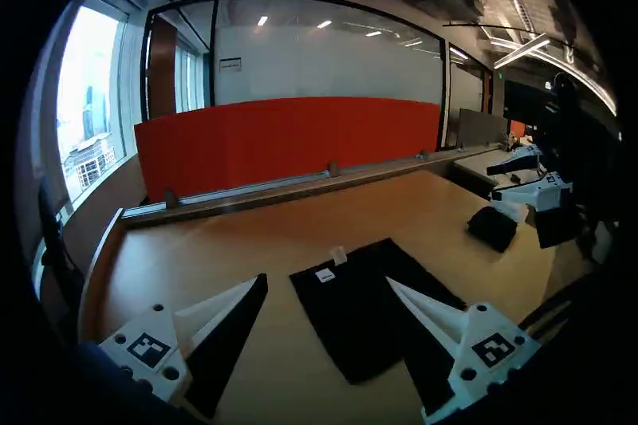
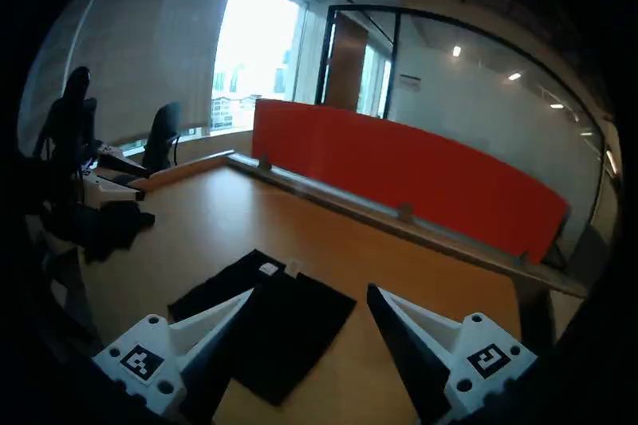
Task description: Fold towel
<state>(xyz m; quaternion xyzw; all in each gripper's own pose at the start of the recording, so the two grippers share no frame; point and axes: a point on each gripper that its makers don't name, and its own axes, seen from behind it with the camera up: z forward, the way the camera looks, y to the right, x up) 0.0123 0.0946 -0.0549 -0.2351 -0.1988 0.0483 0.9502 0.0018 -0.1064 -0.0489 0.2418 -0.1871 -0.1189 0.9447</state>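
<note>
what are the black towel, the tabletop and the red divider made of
Black towel: soft fabric, matte, it seems; it lies limp and flat with a small sewn label at one edge.
Tabletop: wood or wood-look laminate, smooth with a slight sheen; warm tan, faint reflections.
Red divider: probably a cloth-covered panel, matte; no glare.

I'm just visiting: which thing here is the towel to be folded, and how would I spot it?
Find the long wooden desk backed by a red divider panel. The black towel lies flat on the desktop before that panel. Its flat rectangular spread and small white tag set it apart from the lumpy dark bundle farther along the desk.
</note>
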